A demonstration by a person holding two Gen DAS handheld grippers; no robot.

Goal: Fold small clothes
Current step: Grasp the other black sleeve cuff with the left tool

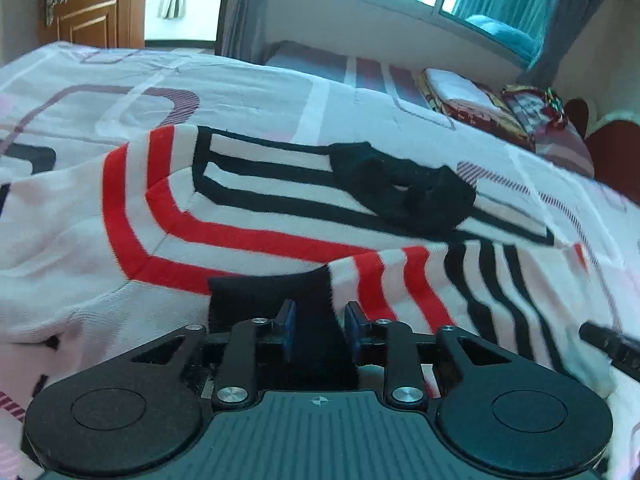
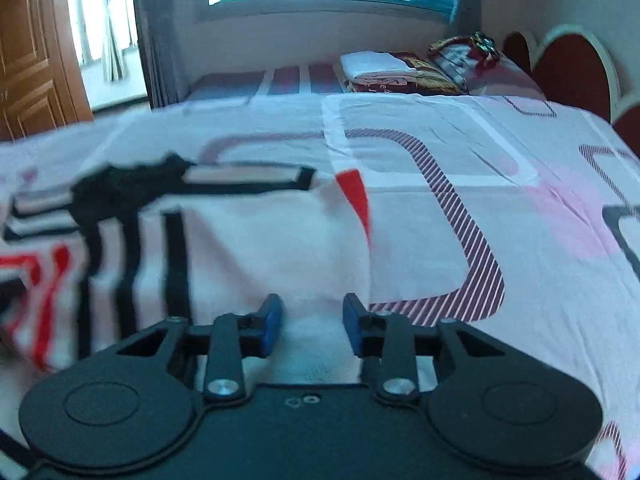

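A small white sweater (image 1: 248, 208) with red and black stripes and a black collar (image 1: 404, 184) lies on the bed. My left gripper (image 1: 319, 332) is over its near edge, with the black sleeve cuff (image 1: 276, 296) between its blue pads, which stand somewhat apart. In the right wrist view the sweater (image 2: 132, 240) lies to the left, blurred. My right gripper (image 2: 312, 328) is open, with white fabric under its pads; I cannot tell whether that is sweater or sheet. Its tip shows in the left wrist view (image 1: 608, 344).
The bed sheet (image 2: 460, 200) is pink and white with striped shapes. Folded blankets and pillows (image 2: 400, 72) lie at the far end by a red headboard (image 2: 576, 68). A window and a wooden door (image 1: 88, 0) are behind.
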